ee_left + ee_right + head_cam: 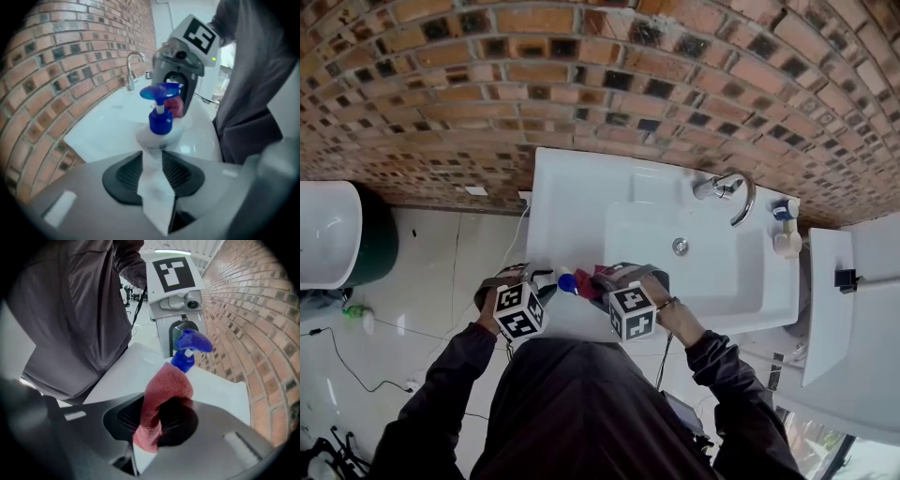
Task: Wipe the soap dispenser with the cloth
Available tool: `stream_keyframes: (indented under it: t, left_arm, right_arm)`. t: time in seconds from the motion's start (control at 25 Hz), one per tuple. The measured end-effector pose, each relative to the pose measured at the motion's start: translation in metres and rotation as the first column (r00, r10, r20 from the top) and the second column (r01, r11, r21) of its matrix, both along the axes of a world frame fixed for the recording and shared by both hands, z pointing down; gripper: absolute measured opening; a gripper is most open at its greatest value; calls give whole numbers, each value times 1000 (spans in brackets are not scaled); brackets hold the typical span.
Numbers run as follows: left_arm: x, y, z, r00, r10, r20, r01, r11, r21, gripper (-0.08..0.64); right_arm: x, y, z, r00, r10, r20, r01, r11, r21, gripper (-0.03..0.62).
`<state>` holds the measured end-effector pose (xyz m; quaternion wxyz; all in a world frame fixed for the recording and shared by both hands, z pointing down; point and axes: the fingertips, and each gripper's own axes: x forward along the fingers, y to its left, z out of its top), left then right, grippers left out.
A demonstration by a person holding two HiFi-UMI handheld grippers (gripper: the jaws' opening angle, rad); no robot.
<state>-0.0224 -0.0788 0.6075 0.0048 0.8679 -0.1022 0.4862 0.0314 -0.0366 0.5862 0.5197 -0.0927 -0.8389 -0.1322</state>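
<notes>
Two handheld grippers meet at the lower edge of a white sink [581, 192], just below the centre of the head view. There we look steeply down over a person in dark sleeves [727, 375].

The left gripper [546, 281], at the left of the pair, has its jaws closed against the white body of the soap dispenser [159, 123]. In the left gripper view the bottle rises between the two ribbed black faces and meets both. Its blue collar and flat blue pump head stand above them near the middle of the frame. The dispenser sits at the sink's rim, on the edge nearest the person and between the two grippers. We cannot tell whether its base rests on the rim.

The right gripper [605, 281] is clenched on a red cloth [161, 390]. In the right gripper view a fold of the cloth bulges up out of the closed jaws at the centre of the frame. A tail of it hangs toward the lower edge. The top of the fold lies just beside the pump's blue collar, and we cannot tell whether they touch.

A chrome faucet [733, 195] curves over the basin at the right of the head view. A brick wall [581, 75] fills the top of that frame.
</notes>
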Motion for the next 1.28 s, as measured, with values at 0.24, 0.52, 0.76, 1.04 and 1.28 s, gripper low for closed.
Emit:
stream_keyframes:
  t: [0.24, 0.52, 0.76, 1.04, 1.28]
  left_arm:
    - [-5, -7, -4, 947, -286, -145, 275, 957, -95, 2]
    - [-20, 4, -13, 881, -428, -204, 392, 900, -192, 2]
    - [-5, 12, -15, 876, -425, -228, 383, 900, -207, 2]
    - [-4, 16, -10, 870, -442, -220, 390, 888, -243, 0]
    - [-4, 14, -6, 875, -436, -210, 384, 889, -249, 0]
  right_arm:
    - [-10, 9, -10, 948, 305, 90, -281, 937, -208, 66]
    - [0, -53, -83, 349, 917, 194, -448, 345, -825, 66]
    - [1, -50, -50, 232, 970, 74, -449, 174, -876, 66]
    - [-12, -38, 12, 202, 978, -51, -514, 62, -856, 66]
    - [-15, -26, 61, 308, 943, -127, -650, 111, -752, 66]
